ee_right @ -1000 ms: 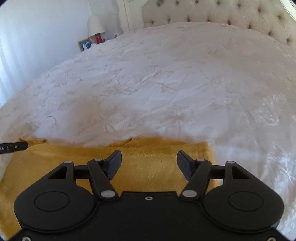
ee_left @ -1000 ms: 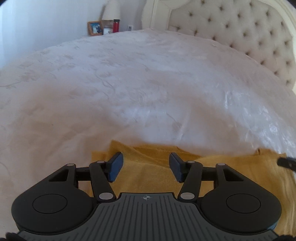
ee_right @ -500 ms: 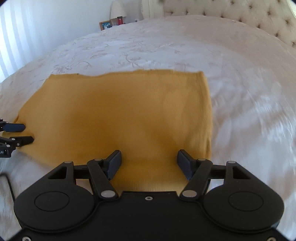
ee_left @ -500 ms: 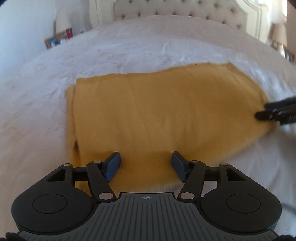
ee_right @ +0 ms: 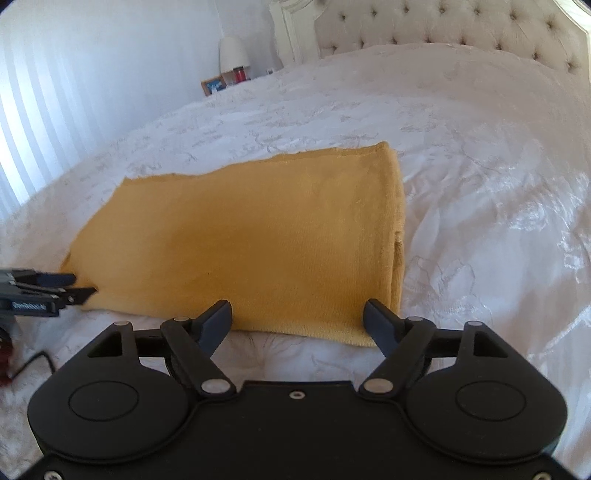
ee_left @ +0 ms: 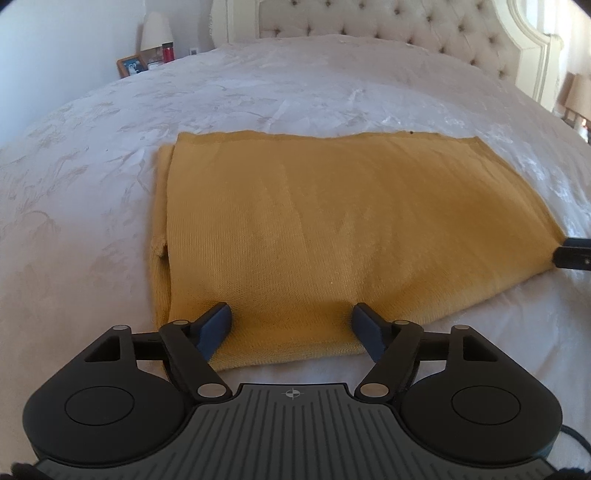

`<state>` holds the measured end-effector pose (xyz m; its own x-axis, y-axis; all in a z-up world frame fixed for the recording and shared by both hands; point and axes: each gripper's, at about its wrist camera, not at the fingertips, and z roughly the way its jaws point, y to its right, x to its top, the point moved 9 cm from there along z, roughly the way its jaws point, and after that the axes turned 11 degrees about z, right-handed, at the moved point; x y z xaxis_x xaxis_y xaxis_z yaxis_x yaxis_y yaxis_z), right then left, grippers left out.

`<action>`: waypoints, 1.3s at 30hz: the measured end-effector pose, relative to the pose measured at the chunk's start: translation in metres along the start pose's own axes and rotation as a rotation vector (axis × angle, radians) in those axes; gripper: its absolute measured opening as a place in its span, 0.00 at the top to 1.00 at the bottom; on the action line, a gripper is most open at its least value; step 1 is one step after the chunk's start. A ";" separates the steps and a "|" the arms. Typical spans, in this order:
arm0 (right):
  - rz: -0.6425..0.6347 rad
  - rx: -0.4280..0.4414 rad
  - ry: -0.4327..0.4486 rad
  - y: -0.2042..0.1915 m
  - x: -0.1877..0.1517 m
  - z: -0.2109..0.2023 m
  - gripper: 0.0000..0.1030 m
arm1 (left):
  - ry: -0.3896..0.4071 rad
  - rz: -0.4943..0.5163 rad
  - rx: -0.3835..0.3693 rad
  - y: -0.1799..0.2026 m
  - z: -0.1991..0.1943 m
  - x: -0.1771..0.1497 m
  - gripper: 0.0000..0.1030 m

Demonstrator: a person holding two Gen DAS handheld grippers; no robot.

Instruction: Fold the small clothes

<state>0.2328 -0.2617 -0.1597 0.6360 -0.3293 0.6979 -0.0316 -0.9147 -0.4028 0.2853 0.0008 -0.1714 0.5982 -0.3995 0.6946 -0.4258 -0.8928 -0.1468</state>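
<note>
Lying folded flat on your white embroidered bedspread (ee_left: 295, 85), cream tufted headboard (ee_left: 388, 22) beyond: mustard knit garment (ee_left: 332, 229), now fully in view; left gripper (ee_left: 291, 325) and right gripper (ee_right: 297, 321) both released, jaws opening

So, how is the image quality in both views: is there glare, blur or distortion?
Left wrist view: sharp on the yellow cloth, fisheye bends the bed cover, and there is mild glare at right. Right wrist view: softer, with strong glare on the bed cover at right and bright blinds at left.
</note>
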 end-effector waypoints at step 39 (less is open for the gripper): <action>0.127 0.082 -0.137 0.008 -0.021 -0.009 0.01 | 0.041 -0.067 0.110 0.034 0.014 0.122 0.11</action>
<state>0.2124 -0.2645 -0.1719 0.7301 -0.4011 0.5533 -0.0595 -0.8439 -0.5332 0.3530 -0.0809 -0.1018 0.5940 -0.3314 0.7331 -0.3074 -0.9356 -0.1739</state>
